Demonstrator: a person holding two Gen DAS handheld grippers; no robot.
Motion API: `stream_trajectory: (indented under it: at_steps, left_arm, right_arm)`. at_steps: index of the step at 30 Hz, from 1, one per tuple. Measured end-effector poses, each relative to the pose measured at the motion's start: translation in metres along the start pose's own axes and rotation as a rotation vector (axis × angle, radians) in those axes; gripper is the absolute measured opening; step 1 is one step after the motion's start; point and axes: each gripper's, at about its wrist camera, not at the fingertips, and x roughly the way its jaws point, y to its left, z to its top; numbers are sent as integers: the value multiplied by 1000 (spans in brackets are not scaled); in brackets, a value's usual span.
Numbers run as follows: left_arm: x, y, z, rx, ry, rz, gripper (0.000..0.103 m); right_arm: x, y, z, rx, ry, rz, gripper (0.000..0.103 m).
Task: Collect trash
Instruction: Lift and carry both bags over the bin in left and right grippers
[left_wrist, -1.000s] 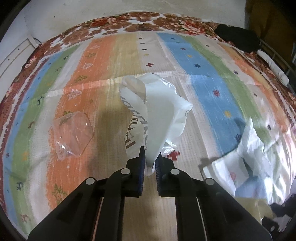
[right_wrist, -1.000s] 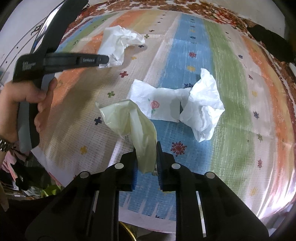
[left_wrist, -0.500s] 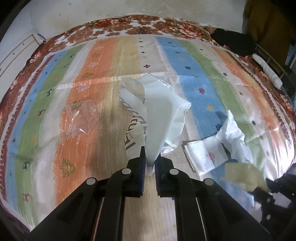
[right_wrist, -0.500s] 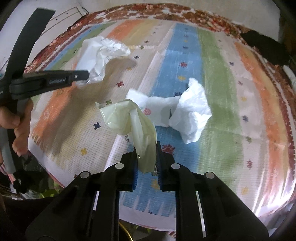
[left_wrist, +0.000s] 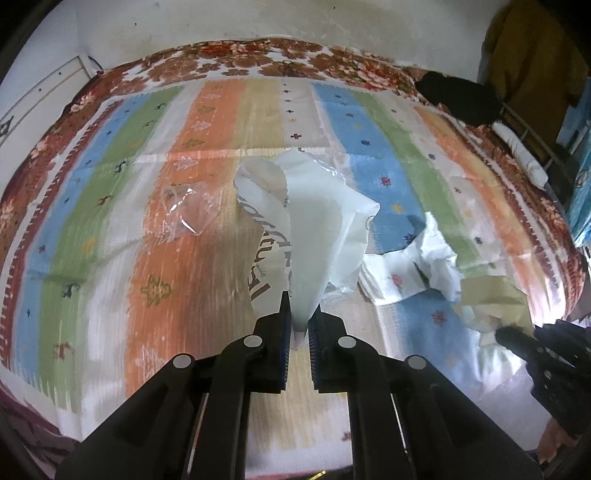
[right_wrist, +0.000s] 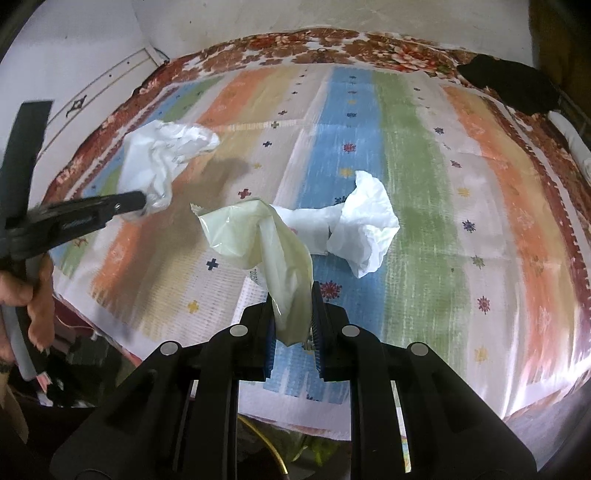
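My left gripper (left_wrist: 297, 317) is shut on a white plastic bag (left_wrist: 317, 221) with brown lettering, held above the striped mat; the bag also shows in the right wrist view (right_wrist: 159, 162). My right gripper (right_wrist: 291, 314) is shut on a pale yellow-green plastic bag (right_wrist: 266, 240), also seen in the left wrist view (left_wrist: 495, 299). A crumpled white paper with a rose print (right_wrist: 354, 225) lies on the mat beyond the right gripper and shows in the left wrist view (left_wrist: 417, 266). A clear plastic wrapper (left_wrist: 184, 214) lies on the mat left of the white bag.
The striped mat (left_wrist: 388, 155) covers a bed with a floral-bordered sheet (right_wrist: 332, 44). A black cloth (right_wrist: 509, 85) lies at the far right corner. A white wall stands behind the bed. The bed's near edge (right_wrist: 332, 417) runs just under the right gripper.
Both grippers have pulled back from the mat with their bags, so more of the bed shows. The clear wrapper and the rose paper have stayed where they lay.
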Motion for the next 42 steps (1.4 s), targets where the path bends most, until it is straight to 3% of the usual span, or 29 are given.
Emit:
stream_trajectory:
  at_steps: [6, 16, 21, 42]
  left_arm:
    - [-30, -2, -12, -7, -44, 39, 8]
    - [-67, -10, -45, -12, -65, 13, 8]
    - [-87, -8, -58, -71, -93, -34, 8]
    - [-127, -37, -126, -27, -114, -155, 8]
  right_arm:
    - [-14, 0, -10, 27, -12, 9, 15]
    - [-42, 23, -36, 20, -50, 57, 15]
    - [-56, 31, -51, -8, -77, 47, 15]
    - [-88, 26, -107, 55, -99, 98, 15]
